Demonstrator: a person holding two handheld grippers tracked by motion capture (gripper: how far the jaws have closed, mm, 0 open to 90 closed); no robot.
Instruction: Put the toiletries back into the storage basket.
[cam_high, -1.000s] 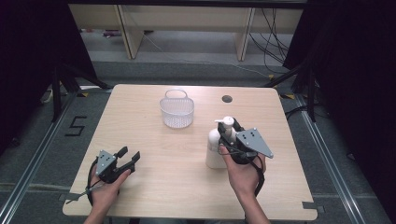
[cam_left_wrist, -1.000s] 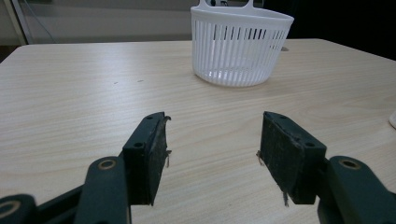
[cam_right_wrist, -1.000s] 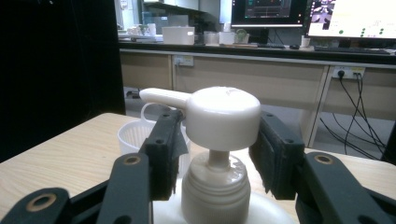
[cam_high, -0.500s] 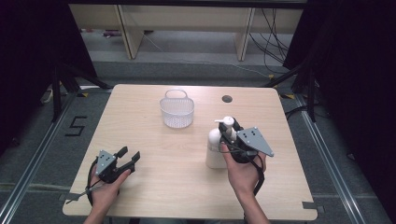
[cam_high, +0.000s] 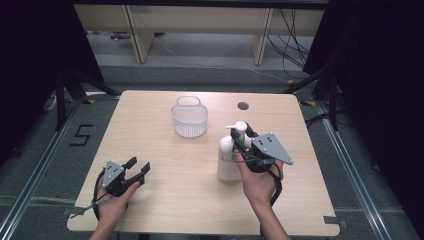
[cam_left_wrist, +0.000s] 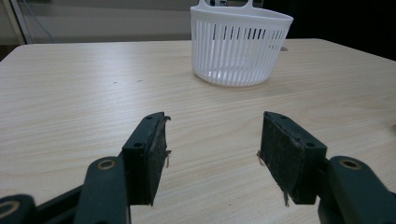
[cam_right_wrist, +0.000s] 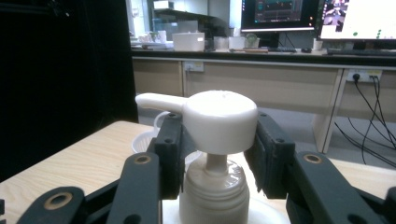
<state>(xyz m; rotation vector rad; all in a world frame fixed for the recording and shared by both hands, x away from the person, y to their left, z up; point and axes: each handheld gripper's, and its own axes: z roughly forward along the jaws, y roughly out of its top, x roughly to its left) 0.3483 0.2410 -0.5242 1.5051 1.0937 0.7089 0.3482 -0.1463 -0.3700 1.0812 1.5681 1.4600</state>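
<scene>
A white pump bottle (cam_high: 227, 162) stands upright on the wooden table (cam_high: 170, 205), right of centre. My right gripper (cam_high: 243, 138) is shut on its pump head (cam_right_wrist: 219, 119), one pad on each side, the spout pointing left; its jaws have just been closing onto it. A white slatted basket (cam_high: 189, 119) stands empty at the table's far middle, and the left gripper view looks at this basket (cam_left_wrist: 240, 44) from the side. My left gripper (cam_high: 138, 168) rests near the front left of the table, open, with only bare wood between its pads (cam_left_wrist: 152, 156).
A dark round hole (cam_high: 243, 106) sits in the tabletop near the far edge. Beyond the table are wooden furniture legs and loose cables on the floor. The right gripper view looks out on desks with lit monitors (cam_right_wrist: 280, 14) far behind.
The right gripper's jaws have drawn in slightly around the pump head. Both hands and the bottle stay where they were.
</scene>
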